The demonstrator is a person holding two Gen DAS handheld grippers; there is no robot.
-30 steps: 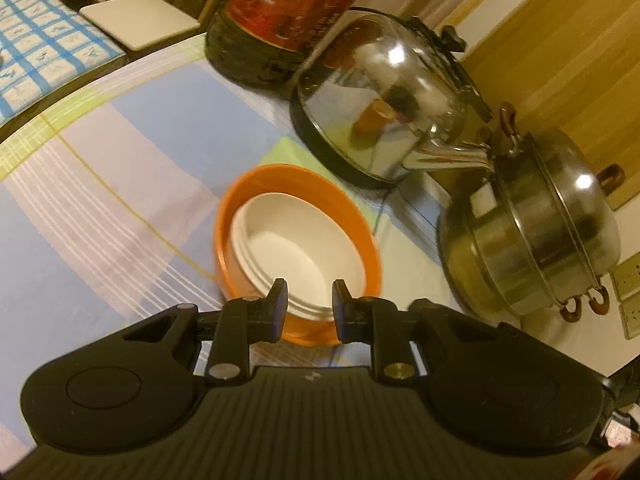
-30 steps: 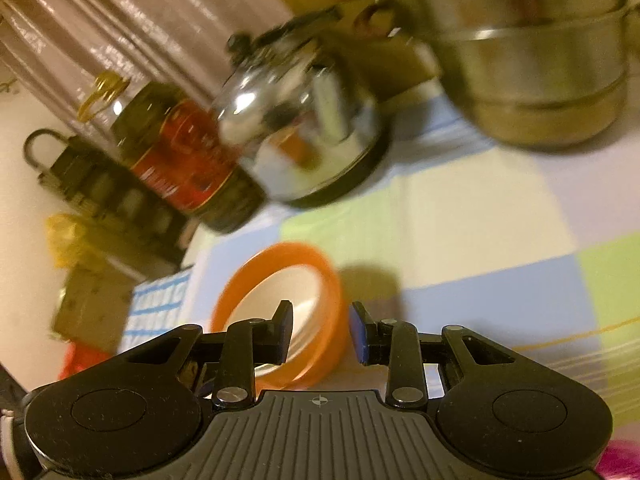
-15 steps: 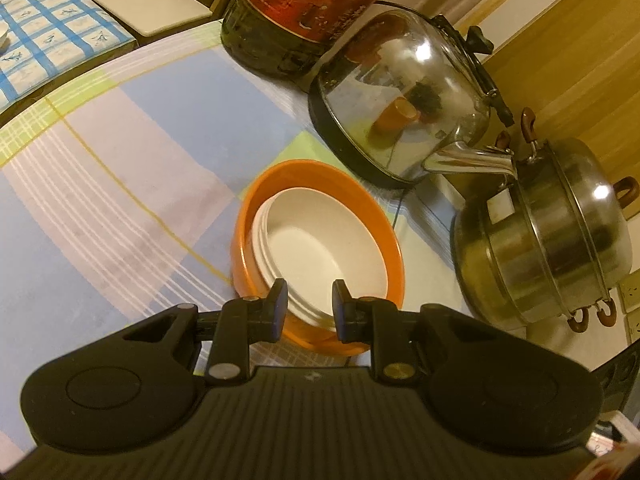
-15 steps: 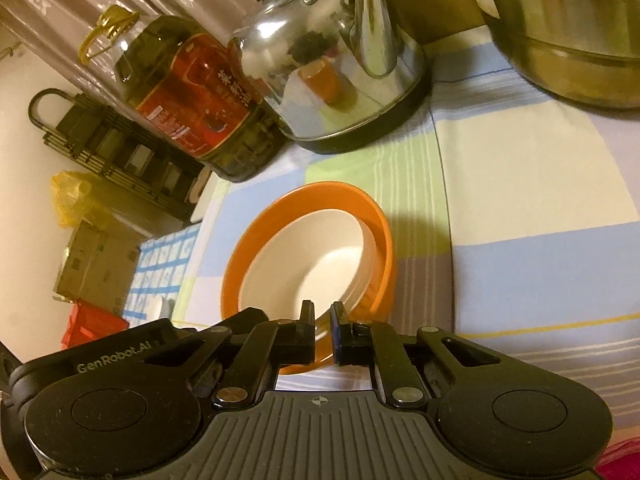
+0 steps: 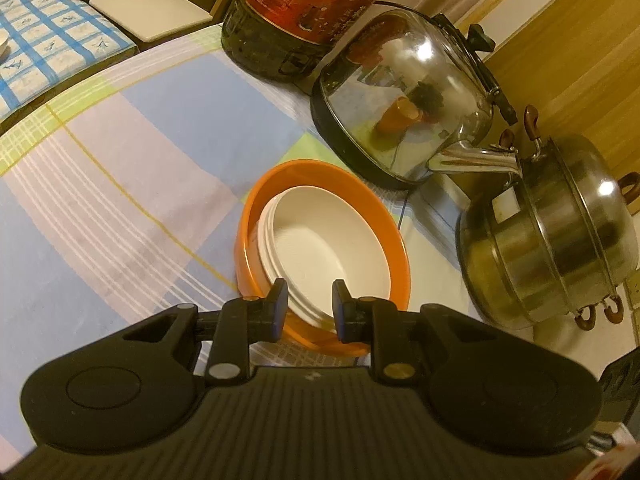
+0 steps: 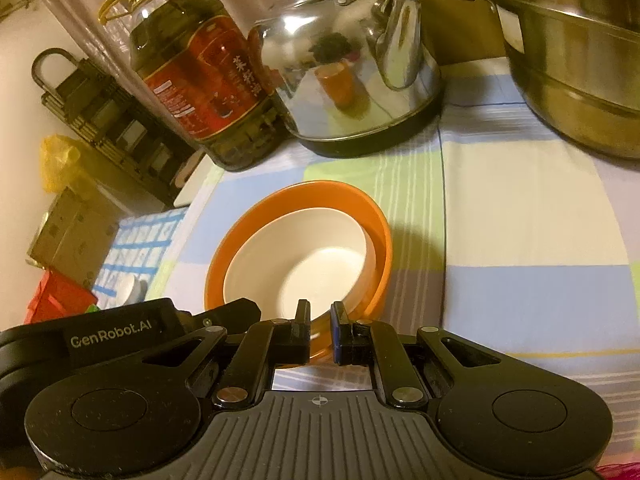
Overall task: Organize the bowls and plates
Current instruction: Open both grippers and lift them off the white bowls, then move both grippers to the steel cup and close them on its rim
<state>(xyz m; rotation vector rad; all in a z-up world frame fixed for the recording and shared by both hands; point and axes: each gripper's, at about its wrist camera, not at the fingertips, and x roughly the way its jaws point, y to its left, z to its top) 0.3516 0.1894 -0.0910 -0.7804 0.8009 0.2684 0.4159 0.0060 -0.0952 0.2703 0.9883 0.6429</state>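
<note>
White bowls [image 5: 324, 240] nested in orange bowl [image 5: 396, 248] to save tabletop [image 5: 120, 184] space. Left tongs [image 5: 310, 304] open, empty; right tongs [image 6: 320, 328] narrowly parted w/ nothing between, both near rim.

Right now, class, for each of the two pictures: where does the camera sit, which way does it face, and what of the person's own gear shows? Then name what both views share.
Left wrist: on the left gripper, looking down over its open fingers at the cream bowls nested in the orange bowl; the kettle and steamer pot lie beyond.
Right wrist: on the right gripper, lower and flatter, fingers nearly together without touching the orange bowl's near rim; the left gripper's body shows at lower left.
Shared: bowls, kettle, oil bottle, checked tablecloth.
</note>
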